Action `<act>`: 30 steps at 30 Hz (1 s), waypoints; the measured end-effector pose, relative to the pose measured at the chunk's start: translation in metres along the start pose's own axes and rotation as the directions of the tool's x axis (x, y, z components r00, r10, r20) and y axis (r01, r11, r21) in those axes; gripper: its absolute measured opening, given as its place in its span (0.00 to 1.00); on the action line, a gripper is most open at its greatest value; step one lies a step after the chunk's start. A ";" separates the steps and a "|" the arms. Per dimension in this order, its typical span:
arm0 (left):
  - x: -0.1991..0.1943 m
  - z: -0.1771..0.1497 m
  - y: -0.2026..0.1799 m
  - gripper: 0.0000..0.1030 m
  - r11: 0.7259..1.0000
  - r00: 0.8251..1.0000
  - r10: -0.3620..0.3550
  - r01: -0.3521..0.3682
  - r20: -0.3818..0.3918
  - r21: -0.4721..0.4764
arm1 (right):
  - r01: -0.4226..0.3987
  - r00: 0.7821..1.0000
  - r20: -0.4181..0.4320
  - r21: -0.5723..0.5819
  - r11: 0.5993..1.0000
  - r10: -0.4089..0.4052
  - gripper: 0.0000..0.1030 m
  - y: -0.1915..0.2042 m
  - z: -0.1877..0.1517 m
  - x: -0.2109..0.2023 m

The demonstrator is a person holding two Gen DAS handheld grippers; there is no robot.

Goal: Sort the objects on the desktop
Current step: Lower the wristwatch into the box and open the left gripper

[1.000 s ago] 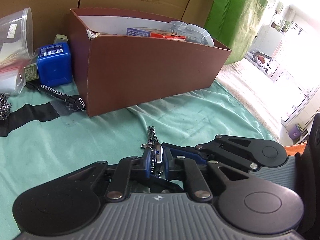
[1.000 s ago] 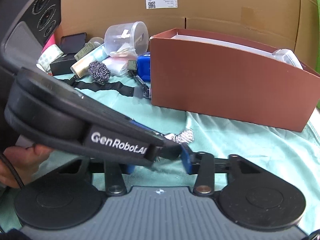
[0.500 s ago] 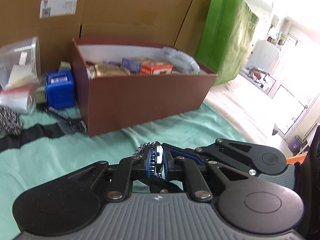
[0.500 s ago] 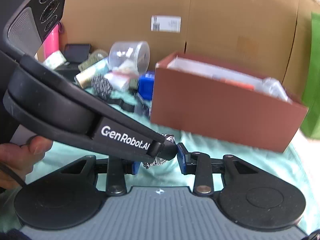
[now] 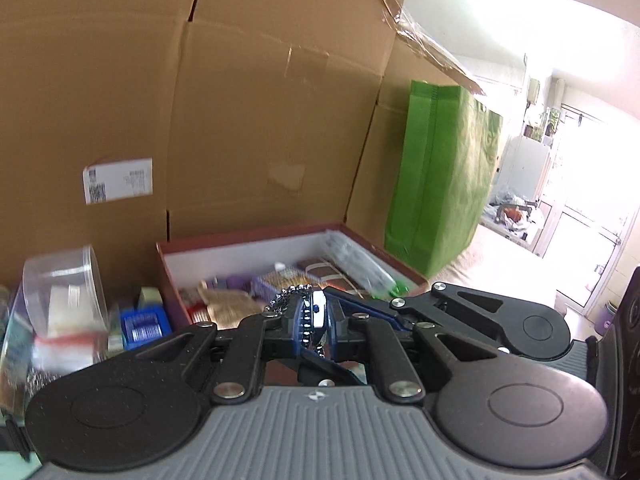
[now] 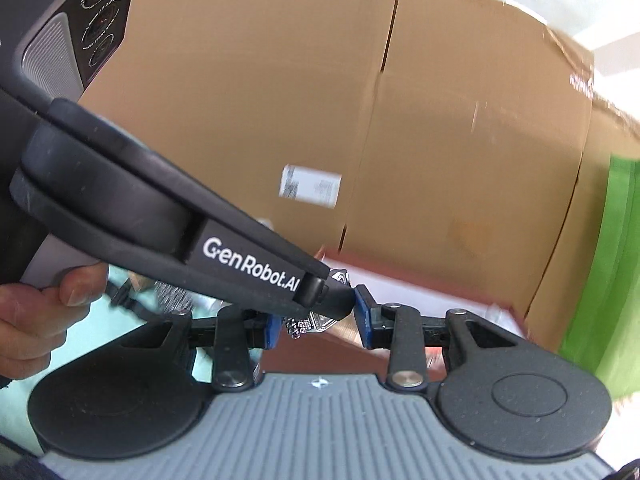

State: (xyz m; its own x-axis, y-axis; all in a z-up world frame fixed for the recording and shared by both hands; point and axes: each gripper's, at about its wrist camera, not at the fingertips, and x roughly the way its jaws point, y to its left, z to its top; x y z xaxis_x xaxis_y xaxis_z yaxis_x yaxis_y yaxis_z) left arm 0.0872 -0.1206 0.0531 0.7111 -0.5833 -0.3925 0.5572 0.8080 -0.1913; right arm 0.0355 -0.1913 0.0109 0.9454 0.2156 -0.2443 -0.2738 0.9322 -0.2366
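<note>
My left gripper [image 5: 314, 320] is shut on a silver metal chain [image 5: 290, 294] and holds it in the air, in front of and above the open brown box [image 5: 256, 240]. The box holds several packets and a clear plastic case. In the right wrist view the left gripper [image 6: 340, 300] crosses from the left, with the chain [image 6: 308, 322] hanging between my right gripper's blue pads. My right gripper [image 6: 316, 316] is open and grips nothing. The brown box [image 6: 420, 280] shows behind it.
A tall cardboard wall [image 5: 260, 100] stands behind the box. A green bag [image 5: 440, 184] stands at the right. Left of the box lie a clear plastic tub [image 5: 60, 292], a blue cube [image 5: 140, 324] and other small items. A hand [image 6: 36, 312] holds the left gripper.
Both grippers have risen and tilted up. The chain has lifted off the green cloth and now hangs level with the top of the brown box.
</note>
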 end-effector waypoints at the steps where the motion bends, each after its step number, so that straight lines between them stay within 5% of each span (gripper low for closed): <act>1: 0.005 0.005 0.002 0.10 1.000 1.000 0.001 -0.001 0.002 0.002 | 0.007 1.000 0.004 -0.002 1.000 -0.007 0.35 -0.003 0.003 0.006; 17: 0.111 0.017 0.059 0.10 0.999 0.997 0.038 -0.040 -0.070 -0.025 | 0.004 0.994 -0.112 0.027 1.000 -0.001 0.35 -0.055 -0.006 0.133; 18: 0.114 0.016 0.062 0.14 0.998 0.996 0.046 -0.049 -0.073 -0.038 | 0.000 0.993 -0.118 0.024 1.000 0.003 0.36 -0.056 -0.008 0.140; 20: 0.115 0.014 0.068 0.45 0.996 0.996 0.056 -0.061 -0.076 -0.066 | -0.004 0.991 -0.135 0.001 1.000 0.004 0.42 -0.058 -0.010 0.148; 21: 0.112 0.013 0.069 0.80 0.994 0.996 0.062 -0.067 -0.068 -0.081 | -0.002 0.991 -0.136 -0.015 1.000 0.000 0.52 -0.058 -0.011 0.148; 22: 0.107 0.010 0.071 0.94 0.993 0.997 0.065 -0.068 -0.037 -0.093 | 0.008 0.992 -0.124 -0.028 1.000 -0.011 0.55 -0.058 -0.012 0.146; 25: 0.090 0.004 0.075 0.97 0.990 0.996 0.072 -0.064 0.055 -0.127 | 0.006 0.992 -0.122 -0.041 0.999 -0.011 0.57 -0.063 -0.018 0.141; 28: 0.082 0.003 0.076 0.97 0.985 0.996 0.075 -0.066 0.054 -0.157 | 0.023 0.993 -0.120 0.027 0.999 -0.019 0.60 -0.072 -0.021 0.133; 30: 0.078 0.002 0.074 0.98 0.984 0.995 0.087 -0.079 0.046 -0.162 | 0.030 0.992 -0.120 0.040 0.999 -0.025 0.71 -0.076 -0.022 0.128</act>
State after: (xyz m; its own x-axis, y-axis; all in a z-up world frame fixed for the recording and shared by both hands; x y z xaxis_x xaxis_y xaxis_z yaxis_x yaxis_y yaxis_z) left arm 0.1849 -0.1060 0.0099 0.7761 -0.5136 -0.3658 0.4223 0.8542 -0.3033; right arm 0.1733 -0.2409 -0.0232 0.9238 0.1555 -0.3498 -0.2378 0.9492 -0.2060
